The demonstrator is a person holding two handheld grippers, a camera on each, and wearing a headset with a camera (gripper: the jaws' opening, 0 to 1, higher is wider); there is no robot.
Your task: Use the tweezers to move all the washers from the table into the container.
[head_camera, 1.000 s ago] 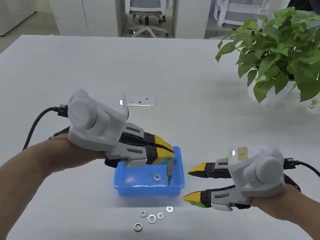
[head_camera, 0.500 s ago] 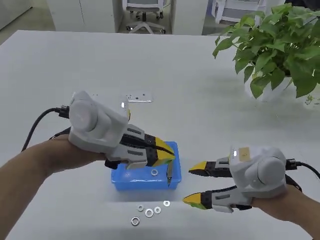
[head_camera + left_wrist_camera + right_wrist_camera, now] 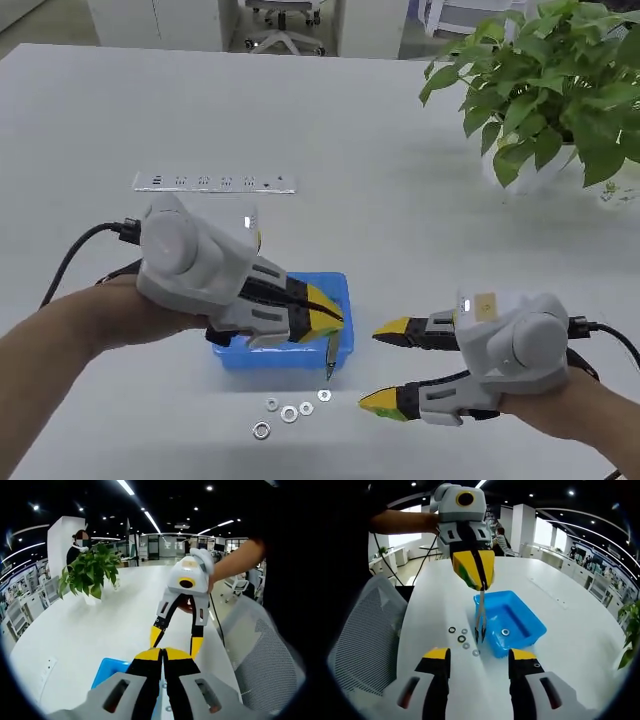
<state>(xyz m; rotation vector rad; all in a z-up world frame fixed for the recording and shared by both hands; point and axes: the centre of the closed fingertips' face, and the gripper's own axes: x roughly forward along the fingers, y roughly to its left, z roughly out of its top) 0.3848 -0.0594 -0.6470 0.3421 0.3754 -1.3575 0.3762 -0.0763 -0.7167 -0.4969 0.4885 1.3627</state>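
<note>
I've shifted the left hand-held gripper [image 3: 325, 315] toward me. Its jaws are clamped on the tweezers [image 3: 331, 357], whose tips are now just past the blue container [image 3: 346, 330] front wall, near five washers [image 3: 289, 413] on the desk [image 3: 330, 150]. One washer [image 3: 505, 631] lies in the container. The right hand-held gripper [image 3: 379, 367] has its jaws apart.

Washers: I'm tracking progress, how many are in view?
6. Five washers lie on the table beside the blue container; a sixth washer lies inside it. The tweezers may hide others.
</note>
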